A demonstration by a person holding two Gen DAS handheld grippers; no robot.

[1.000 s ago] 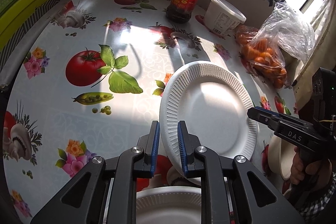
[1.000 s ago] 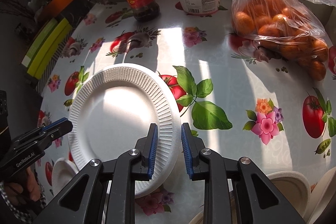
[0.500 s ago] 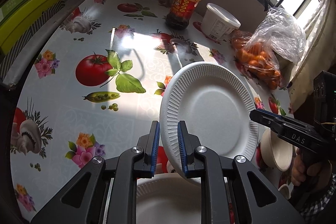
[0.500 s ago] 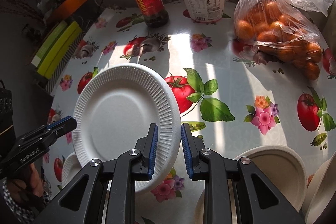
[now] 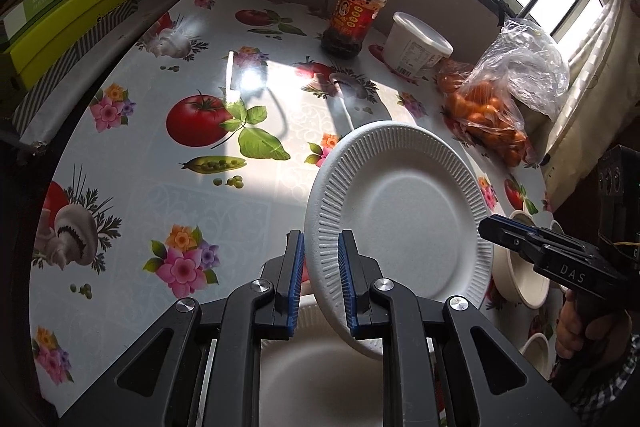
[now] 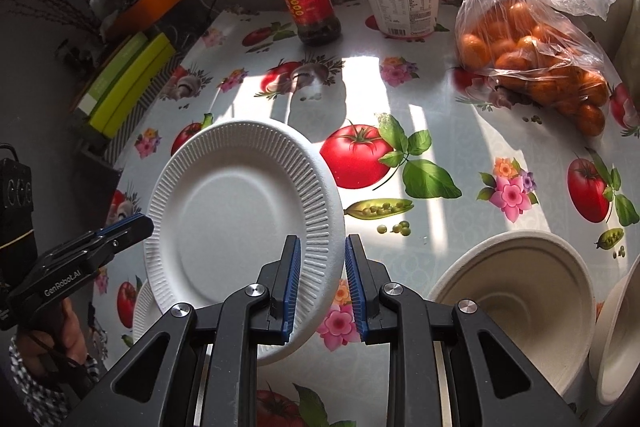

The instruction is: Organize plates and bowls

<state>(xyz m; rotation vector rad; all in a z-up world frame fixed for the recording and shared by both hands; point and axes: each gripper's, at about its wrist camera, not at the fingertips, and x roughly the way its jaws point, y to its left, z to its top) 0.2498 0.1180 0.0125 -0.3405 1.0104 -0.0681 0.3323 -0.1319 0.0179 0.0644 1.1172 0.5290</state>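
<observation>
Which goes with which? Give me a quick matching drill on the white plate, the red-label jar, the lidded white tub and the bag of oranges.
Things:
1. white plate
2. red-label jar
3. white tub
4. bag of oranges

States:
A. tallest on the table, at its far right
B. held off the table by the rim
C. between jar and bag
D. far edge, left of the tub

Pairs: 1-B, 2-D, 3-C, 4-A

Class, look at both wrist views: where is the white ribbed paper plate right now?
The white ribbed paper plate is lifted above the tablecloth, its opposite rims clamped in the left hand-held gripper and right hand-held gripper, above another plate.
</observation>
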